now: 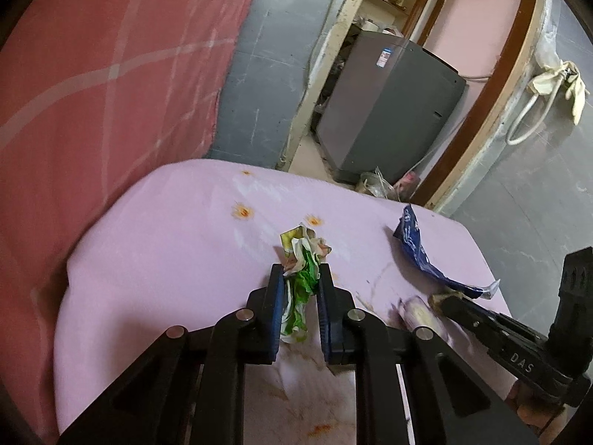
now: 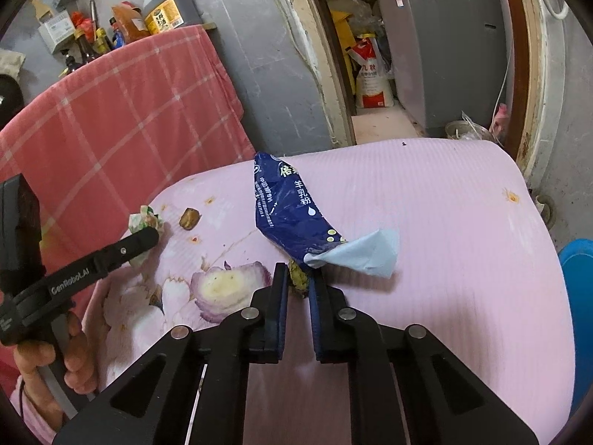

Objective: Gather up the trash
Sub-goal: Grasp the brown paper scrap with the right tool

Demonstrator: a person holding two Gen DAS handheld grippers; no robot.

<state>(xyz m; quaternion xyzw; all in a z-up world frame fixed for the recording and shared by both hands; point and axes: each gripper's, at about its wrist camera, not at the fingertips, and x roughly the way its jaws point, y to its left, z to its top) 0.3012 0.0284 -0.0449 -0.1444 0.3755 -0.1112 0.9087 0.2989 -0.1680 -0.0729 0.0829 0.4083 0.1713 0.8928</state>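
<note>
Left wrist view: the left gripper (image 1: 301, 270) has its jaws pinched on a crumpled green and white wrapper (image 1: 302, 259), on a pink cloth (image 1: 166, 259) over a table. To its right, the right gripper (image 1: 439, 302) reaches a blue packet (image 1: 415, 248).

In the right wrist view, the right gripper (image 2: 299, 270) has its jaws pressed on a small yellowish lump (image 2: 299, 280) at the blue packet's (image 2: 287, 207) torn end; I cannot tell whether the packet itself is caught. Left of it, a hand (image 2: 55, 356) holds the left gripper (image 2: 146, 233) on the wrapper (image 2: 142, 217), with a brown scrap (image 2: 189, 218) just beside. At the right edge stands a blue bin (image 2: 578, 278), contents hidden. Farther off, a metal bowl (image 2: 465, 129) sits on the floor by a grey washing machine (image 2: 444, 44), and a printed sack (image 2: 372, 81) stands in the doorway.
</note>
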